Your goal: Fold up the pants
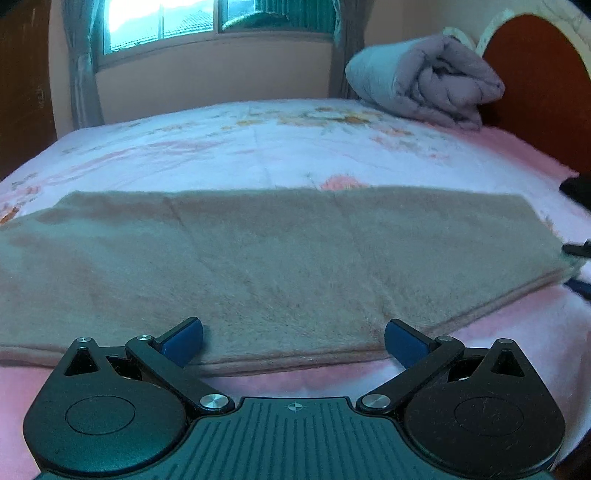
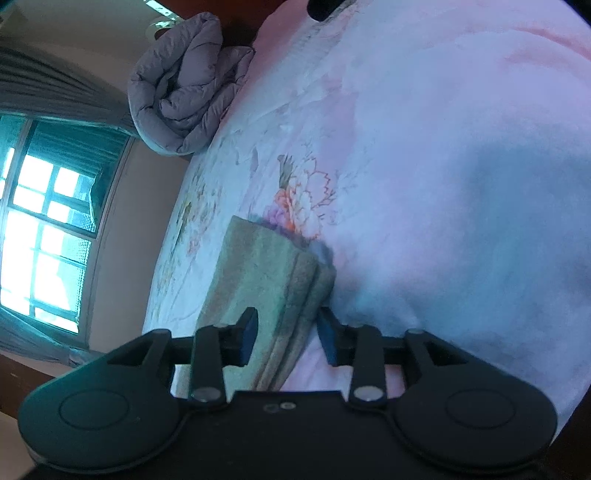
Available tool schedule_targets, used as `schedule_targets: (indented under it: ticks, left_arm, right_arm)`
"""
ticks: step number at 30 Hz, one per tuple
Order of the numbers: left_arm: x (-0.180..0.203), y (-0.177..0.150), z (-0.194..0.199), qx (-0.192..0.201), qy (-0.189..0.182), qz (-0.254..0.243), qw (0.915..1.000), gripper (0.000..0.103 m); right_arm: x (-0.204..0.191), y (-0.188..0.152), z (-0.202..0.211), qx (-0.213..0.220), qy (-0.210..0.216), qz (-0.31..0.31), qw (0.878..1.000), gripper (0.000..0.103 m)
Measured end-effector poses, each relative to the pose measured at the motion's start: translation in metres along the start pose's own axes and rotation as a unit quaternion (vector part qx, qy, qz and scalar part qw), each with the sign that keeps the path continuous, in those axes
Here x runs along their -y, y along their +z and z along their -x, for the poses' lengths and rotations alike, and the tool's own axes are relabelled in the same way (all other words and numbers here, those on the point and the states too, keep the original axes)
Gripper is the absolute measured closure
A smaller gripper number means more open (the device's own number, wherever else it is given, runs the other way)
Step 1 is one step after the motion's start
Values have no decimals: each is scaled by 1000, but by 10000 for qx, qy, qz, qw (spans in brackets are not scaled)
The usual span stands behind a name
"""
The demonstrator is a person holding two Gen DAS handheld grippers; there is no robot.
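The pants (image 1: 277, 251) are greyish-tan and fuzzy, lying flat in a long folded band across the bed. My left gripper (image 1: 293, 343) is open wide at the band's near long edge, its blue pads (image 1: 183, 343) apart with nothing pinched. In the right wrist view the picture is turned on its side. There my right gripper (image 2: 288, 338) stands at the end of the pants (image 2: 258, 266), with the stacked layer edges between its blue pads (image 2: 249, 334). The jaws are partly apart and I see no pinch on the cloth.
The bed carries a pink and white flowered blanket (image 1: 258, 147). A rolled lilac quilt (image 1: 424, 77) lies by the red-brown headboard (image 1: 535, 92). A curtained window (image 1: 162, 22) is behind the bed. Dark parts (image 1: 576, 247) show at the pants' right end.
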State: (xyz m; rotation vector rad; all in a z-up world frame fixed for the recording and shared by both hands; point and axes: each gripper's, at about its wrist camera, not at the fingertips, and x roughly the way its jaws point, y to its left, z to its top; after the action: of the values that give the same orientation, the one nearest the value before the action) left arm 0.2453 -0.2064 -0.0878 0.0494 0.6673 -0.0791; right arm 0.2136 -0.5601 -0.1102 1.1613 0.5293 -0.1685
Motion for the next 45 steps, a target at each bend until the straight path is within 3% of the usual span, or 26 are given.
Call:
schedule_targets:
  ticks: [9, 13, 15, 17, 24, 28, 29, 31, 34, 37, 39, 42, 45]
  left_arm:
    - [1, -6, -2, 105, -2, 49, 9999, 0]
    - [0, -7, -2, 118, -15, 102, 9999, 0]
    - [0, -7, -2, 112, -15, 101, 9999, 0]
    - [0, -6, -3, 78, -14, 110, 9999, 0]
    - [-2, -3, -7, -23, -78, 122, 9999, 0]
    - [-27, 9, 3, -8, -565, 257, 9981, 0]
    - [-42, 12, 13, 150, -565, 339, 9977, 0]
    - [-83, 16, 39, 591, -296, 408, 9970, 0]
    - [-155, 17, 68, 870, 124, 701, 9937, 0]
    - [-241, 12, 93, 964, 535, 1271, 9857, 0]
    - [-291, 1, 107, 1023, 725, 1728, 9769, 0]
    - [-357, -25, 125, 1011, 823, 2613, 9564, 0]
    - [-395, -55, 135, 866, 1066, 2990, 9443, 0]
  right_arm:
    - [6, 3, 0, 40, 110, -282, 9995, 81]
    - [10, 4, -1, 99, 287, -460, 9985, 74]
    - [9, 3, -4, 110, 224, -402, 9989, 81]
    - [5, 4, -5, 85, 1, -204, 9998, 94]
    - [-28, 5, 1, 215, -142, 712, 9971, 96]
    - [-72, -3, 12, 342, 39, 1397, 9896, 96]
    - [-86, -7, 15, 360, 109, 1604, 9863, 96]
    - [-120, -21, 19, 374, 288, 2164, 9752, 96]
    - [-168, -55, 22, 346, 515, 2998, 9520, 96]
    - [-213, -111, 14, 211, 738, 3716, 9252, 96]
    - [-236, -152, 7, 88, 861, 4082, 9088, 96]
    - [-261, -223, -7, -183, 1069, 4570, 8828, 96]
    - [-274, -302, -30, -650, 1176, 5147, 8468, 95]
